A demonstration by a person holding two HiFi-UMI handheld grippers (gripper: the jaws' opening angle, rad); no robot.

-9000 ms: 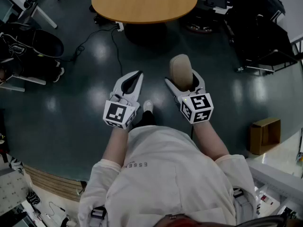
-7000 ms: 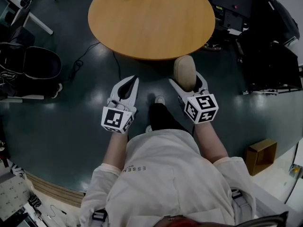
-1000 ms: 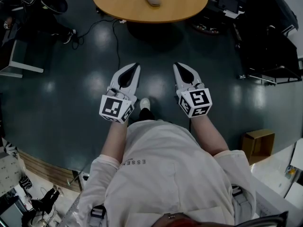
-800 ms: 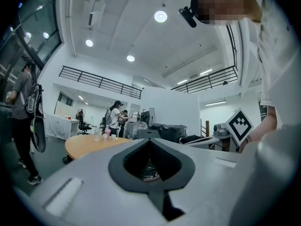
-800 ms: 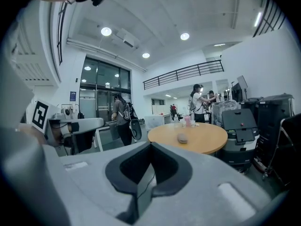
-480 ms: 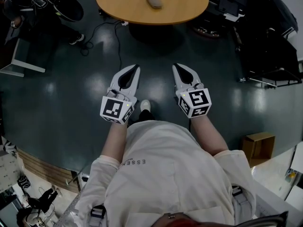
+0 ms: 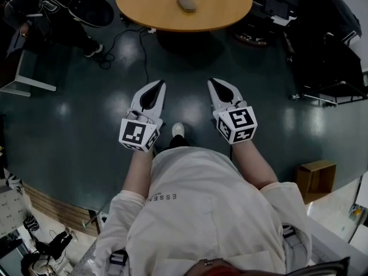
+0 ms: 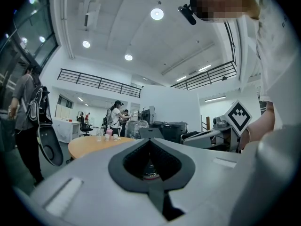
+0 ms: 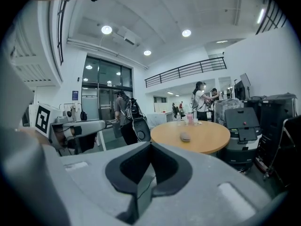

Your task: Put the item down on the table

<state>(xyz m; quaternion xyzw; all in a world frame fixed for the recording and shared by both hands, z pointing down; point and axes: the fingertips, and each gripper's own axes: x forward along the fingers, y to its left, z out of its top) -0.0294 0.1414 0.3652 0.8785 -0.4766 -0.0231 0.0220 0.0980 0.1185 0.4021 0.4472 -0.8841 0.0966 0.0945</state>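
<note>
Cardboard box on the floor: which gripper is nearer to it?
Right. In the head view the right gripper sits up and left of the cardboard box; the left gripper is further left still, beyond the right one.

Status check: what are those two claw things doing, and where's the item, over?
Left gripper and right gripper both shut, both empty. The item lies on the round table, well apart from both. Nothing in the way.

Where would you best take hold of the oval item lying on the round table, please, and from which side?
Probably across its short width, near the middle, coming down from above: the oval item lies flat and low on the round table, so its narrower sides look the easiest to straddle.
</note>
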